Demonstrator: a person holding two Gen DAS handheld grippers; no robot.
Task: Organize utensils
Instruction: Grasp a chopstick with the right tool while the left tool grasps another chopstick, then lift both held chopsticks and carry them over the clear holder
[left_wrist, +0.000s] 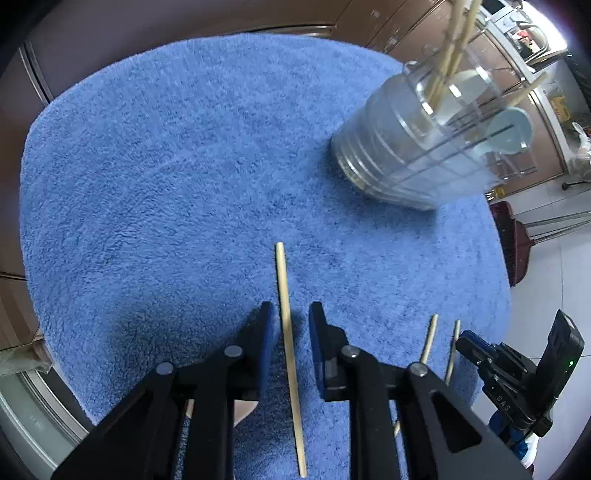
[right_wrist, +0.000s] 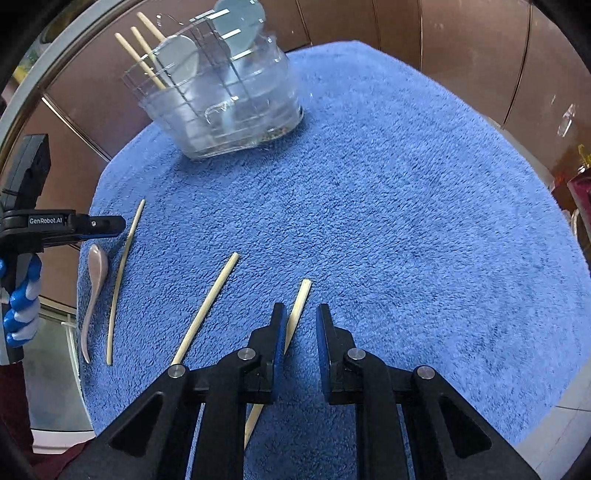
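Observation:
A clear plastic utensil holder stands on the blue towel with chopsticks and two spoons in it. My left gripper is open, its jaws on either side of a wooden chopstick lying on the towel. My right gripper is open over another chopstick, which lies close to the left finger. Two more chopsticks and a pink spoon lie to the left. The left gripper also shows in the right wrist view.
Brown cabinet doors stand behind the table. A metal rack and a red broom are off the table's right side. The right gripper's body sits near the towel's right edge.

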